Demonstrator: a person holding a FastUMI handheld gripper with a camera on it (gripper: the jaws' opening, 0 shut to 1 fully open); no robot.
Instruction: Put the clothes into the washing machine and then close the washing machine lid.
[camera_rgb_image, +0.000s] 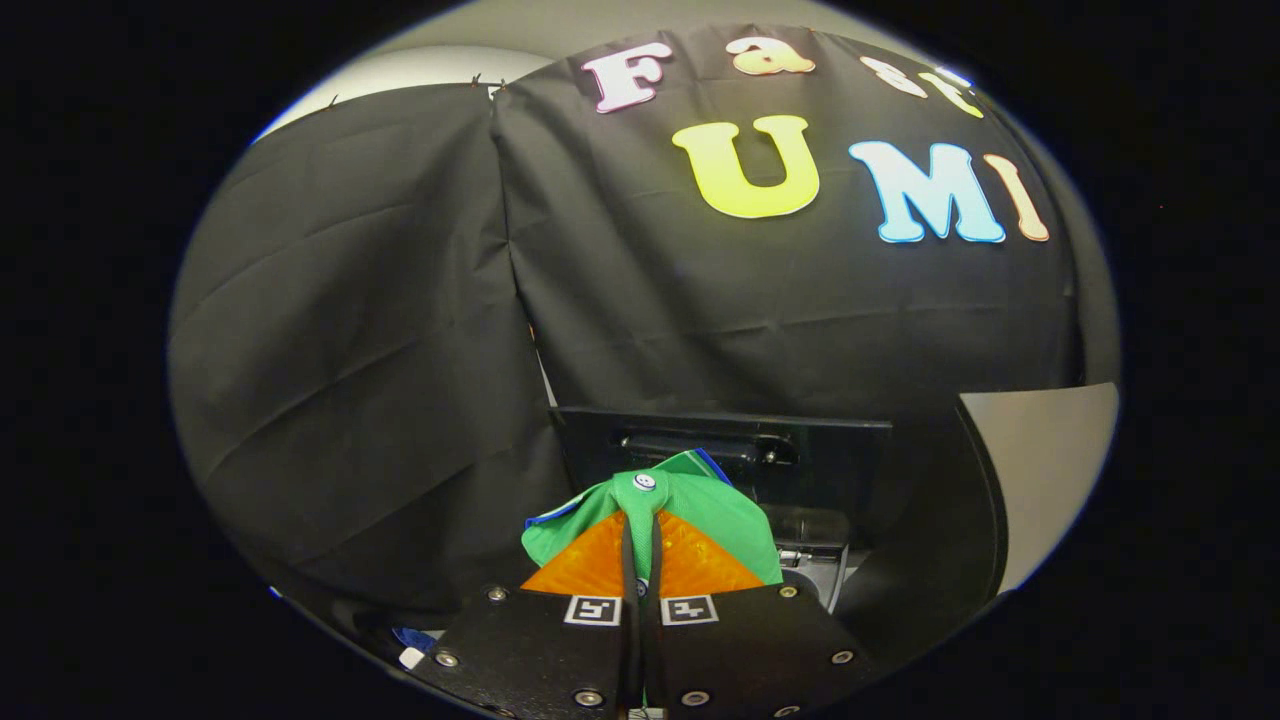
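At the left, the black cloth wall of the booth (350, 330) hung in folds, with a small blue-and-white scrap (412, 645) lying low beside the gripper body. At the centre, the gripper (641, 535) was carried with its two fingers pressed nearly together, only a thin slit remaining between them, and a green garment (735, 515) with a blue edge and a small white snap button (645, 482) was pinched in that slit, its cloth bunched over and around the fingertips. The garment was thus lifted clear and held just ahead of the fingers, not yet inside the machine. Beyond it stood a dark upright panel with a recessed handle, judged to be the raised lid of the washing machine (720, 440); the paler opening below it (815, 560) appeared just right of the fingers, partly hidden. At the right, a dark curved edge met a pale wall (1050, 470). The step in hand was judged to be the carrying of the clothes toward the tub. The next move would call for bringing the fingers over the opening, lowering them, and parting them so that the cloth dropped wholly within, no fold trailing over the rim, before the lid was addressed.
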